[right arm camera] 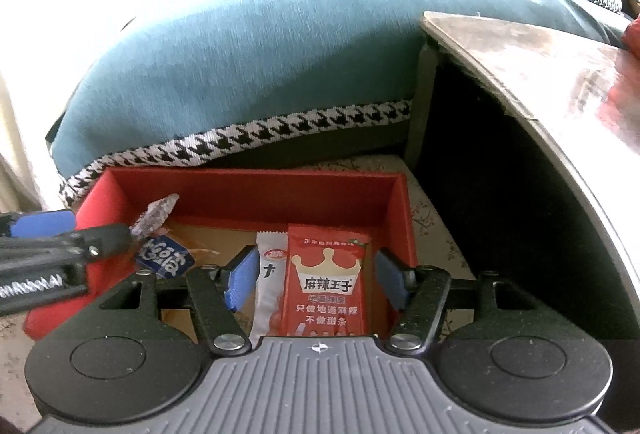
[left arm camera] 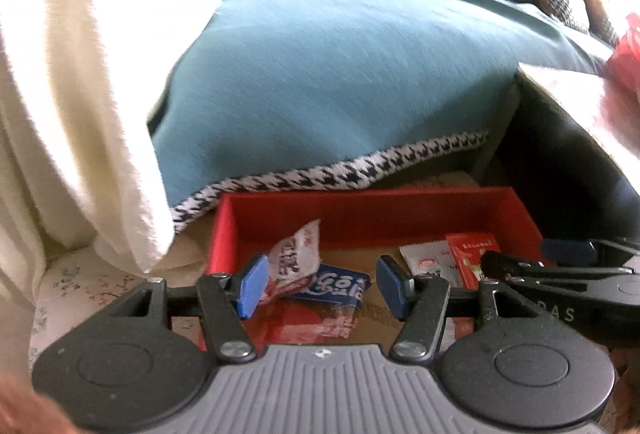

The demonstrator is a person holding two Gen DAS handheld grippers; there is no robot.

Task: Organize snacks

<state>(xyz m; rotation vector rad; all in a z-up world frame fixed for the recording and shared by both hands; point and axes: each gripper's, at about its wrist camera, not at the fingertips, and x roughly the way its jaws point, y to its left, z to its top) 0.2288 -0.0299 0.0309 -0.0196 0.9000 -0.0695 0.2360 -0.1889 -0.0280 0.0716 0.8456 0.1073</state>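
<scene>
Hovering over red box, both hand-held grippers open (empty), packets beneath.

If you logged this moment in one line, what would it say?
task: organize snacks | box: red, holds packets | left gripper: open over blue packet | right gripper: open over red packet

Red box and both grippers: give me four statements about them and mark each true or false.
1. The red box sits on the floor beside the teal-covered sofa. True.
2. The right gripper is clamped shut on the red crown packet. False: its jaws stand apart over the packet, pads clear.
3. A blue packet lies inside the box. True.
4. The box is empty. False: several snack packets lie in it.
</scene>
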